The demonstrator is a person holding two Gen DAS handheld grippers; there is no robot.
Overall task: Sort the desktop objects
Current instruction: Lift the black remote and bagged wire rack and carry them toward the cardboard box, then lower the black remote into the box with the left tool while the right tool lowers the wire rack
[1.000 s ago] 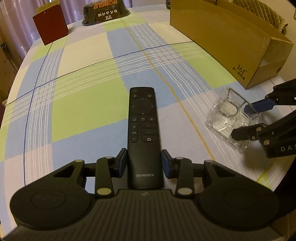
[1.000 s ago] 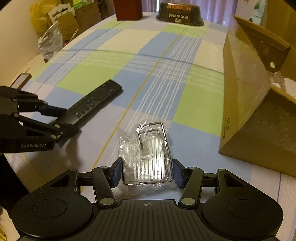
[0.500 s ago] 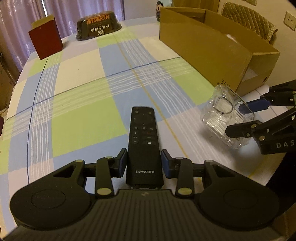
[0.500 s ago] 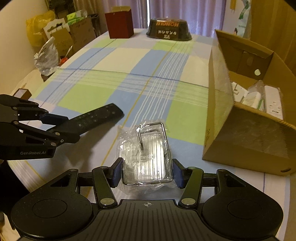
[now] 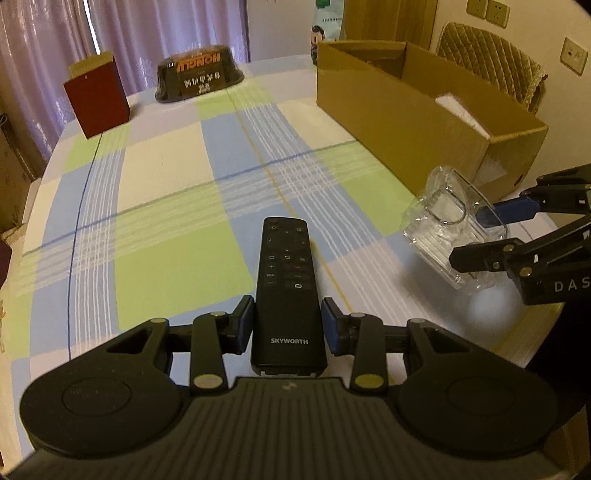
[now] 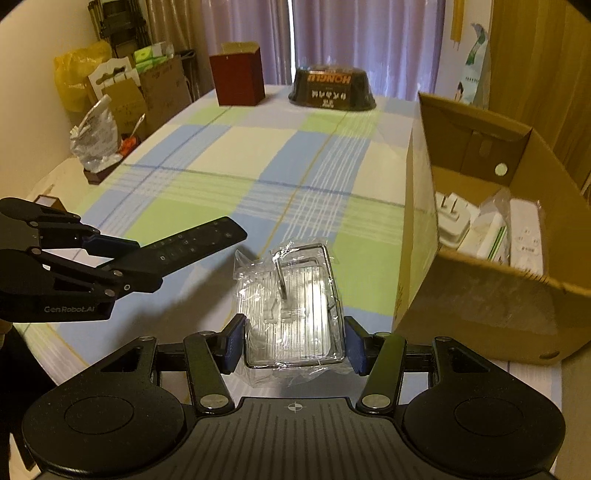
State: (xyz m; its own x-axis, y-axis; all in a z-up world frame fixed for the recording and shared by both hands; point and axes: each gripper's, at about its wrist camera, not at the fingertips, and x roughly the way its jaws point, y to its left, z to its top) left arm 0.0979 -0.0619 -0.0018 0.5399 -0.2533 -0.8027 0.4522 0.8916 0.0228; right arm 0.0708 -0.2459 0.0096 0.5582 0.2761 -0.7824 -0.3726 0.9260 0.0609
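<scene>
Left wrist view: left gripper (image 5: 288, 325) closed on the lower end of a black Skyworth remote control (image 5: 286, 284), blue pads pressing both long sides, remote lifted above the table. Table (image 5: 166, 229) covered in a checked cloth of green, blue and cream squares. At its far edge, a dark red paper box (image 5: 96, 99) and a black oval tub with orange lettering (image 5: 199, 78). Along the right edge, a long open brown cardboard box (image 5: 413, 122). Right gripper (image 5: 491, 236) enters from the right, clamped on a clear plastic-wrapped holder with a wire frame (image 5: 448, 225), just beside the box's near corner. Purple curtains (image 5: 147, 33) behind; a padded chair back (image 5: 491, 62) and wall sockets at right.

Right wrist view: right gripper's pads press both sides of the clear holder, held off the cloth next to the cardboard box, which contains white power strips and packets (image 6: 491, 229). Left gripper with remote at left. Past the table's left edge: yellow bag (image 6: 74, 81), cartons, a crumpled silver bag (image 6: 94, 140).
</scene>
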